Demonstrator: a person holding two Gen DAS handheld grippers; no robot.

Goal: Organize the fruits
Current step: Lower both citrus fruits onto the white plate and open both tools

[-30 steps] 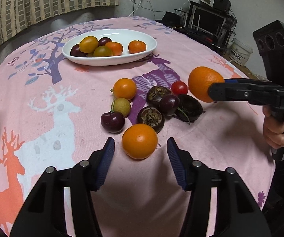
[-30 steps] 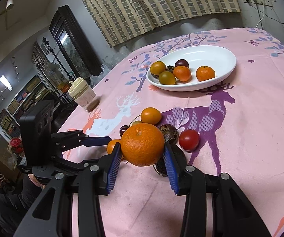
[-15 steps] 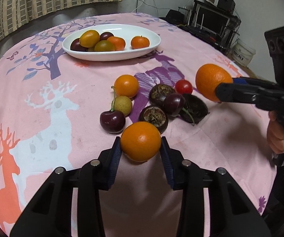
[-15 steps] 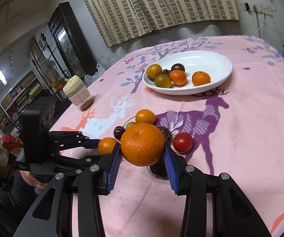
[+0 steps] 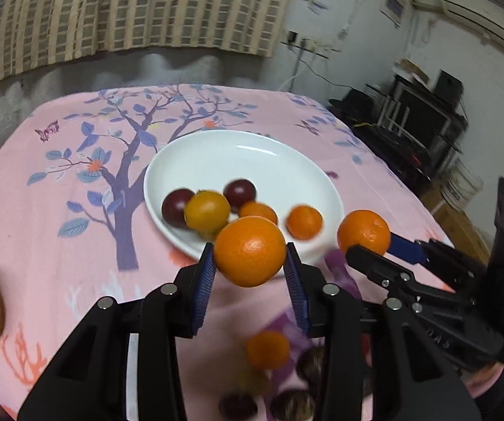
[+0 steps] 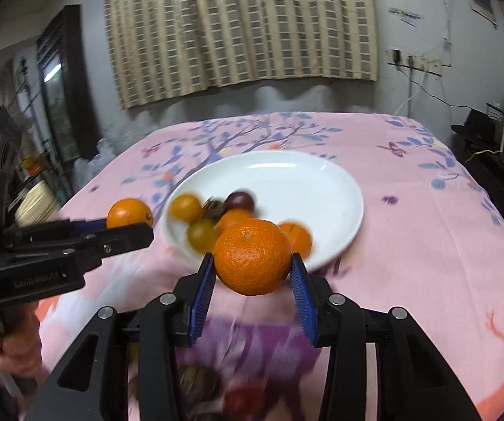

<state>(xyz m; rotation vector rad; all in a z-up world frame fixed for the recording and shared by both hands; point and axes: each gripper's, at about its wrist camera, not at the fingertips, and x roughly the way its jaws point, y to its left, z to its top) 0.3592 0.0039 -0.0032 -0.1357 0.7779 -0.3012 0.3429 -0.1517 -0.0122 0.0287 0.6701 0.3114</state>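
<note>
Only the left view shows loose fruit (image 5: pixel 267 349) below; each tool, left (image 5: pixel 250 273) and right (image 6: pixel 252 277), clamps an orange.

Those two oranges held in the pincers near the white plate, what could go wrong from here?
Each orange, left and right, is pinched only at its sides, so it might slip and roll off. Both grippers, left and right, sit close together by the plate and may bump. Dropped oranges could knock the fruit already lying there.

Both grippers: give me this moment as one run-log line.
left gripper: shut on smooth orange | right gripper: shut on dimpled orange | both near white plate rim | plate holds several fruits | loose fruit on tablecloth
</note>
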